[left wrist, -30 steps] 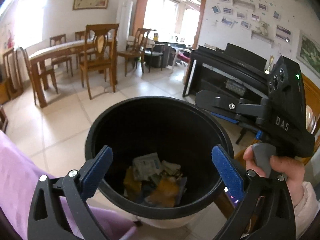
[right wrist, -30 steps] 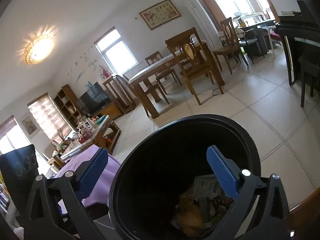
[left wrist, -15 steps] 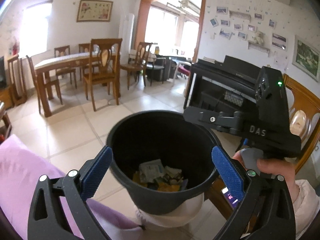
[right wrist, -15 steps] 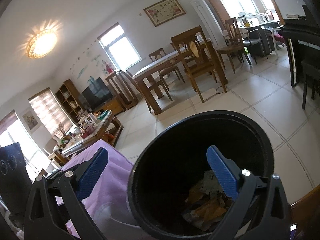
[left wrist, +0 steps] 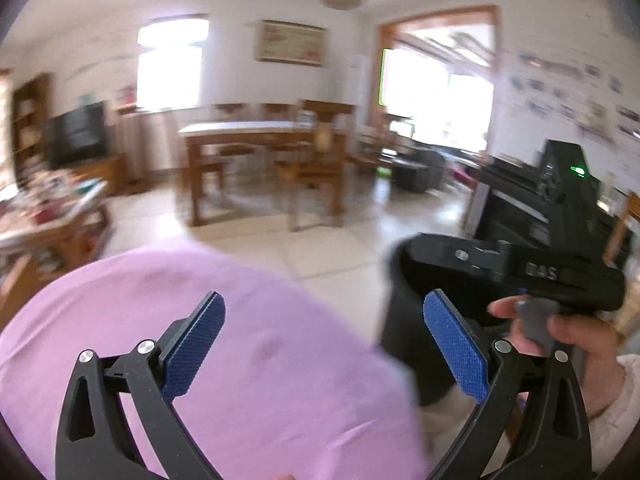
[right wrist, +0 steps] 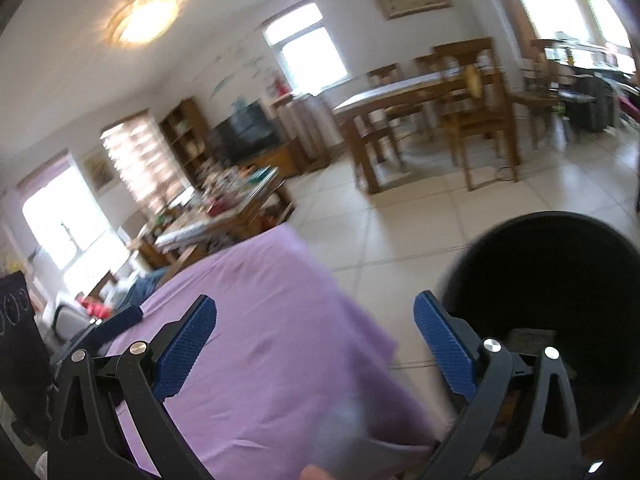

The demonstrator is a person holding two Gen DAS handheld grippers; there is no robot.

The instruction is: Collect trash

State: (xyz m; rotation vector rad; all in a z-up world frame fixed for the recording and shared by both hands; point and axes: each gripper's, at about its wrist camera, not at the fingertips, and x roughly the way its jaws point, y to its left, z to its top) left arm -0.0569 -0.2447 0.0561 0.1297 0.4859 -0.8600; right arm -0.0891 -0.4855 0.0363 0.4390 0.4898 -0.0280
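The black trash bin (right wrist: 552, 280) stands on the floor at the right of the right wrist view, its inside dark. In the left wrist view only the bin's wall (left wrist: 404, 332) shows, behind the right finger. My left gripper (left wrist: 324, 320) is open and empty over a purple cloth (left wrist: 200, 340). My right gripper (right wrist: 316, 320) is open too, with the cloth (right wrist: 260, 340) beneath it and the bin behind its right finger. A hand (left wrist: 560, 332) holds the other tool's black housing (left wrist: 560, 272) above the bin. No trash shows on the cloth; both views are blurred.
A wooden dining table with chairs (left wrist: 260, 136) stands across the tiled floor (left wrist: 320, 248). A cluttered low table (right wrist: 224, 208) is to the left and a black piano (left wrist: 508, 200) to the right. A blurred pale shape (right wrist: 344, 432) lies at the cloth's near edge.
Both views have swung left, away from the bin. The bin sat between the fingers; now it is off to the right and the purple cloth fills the space below. Both grippers stay open.
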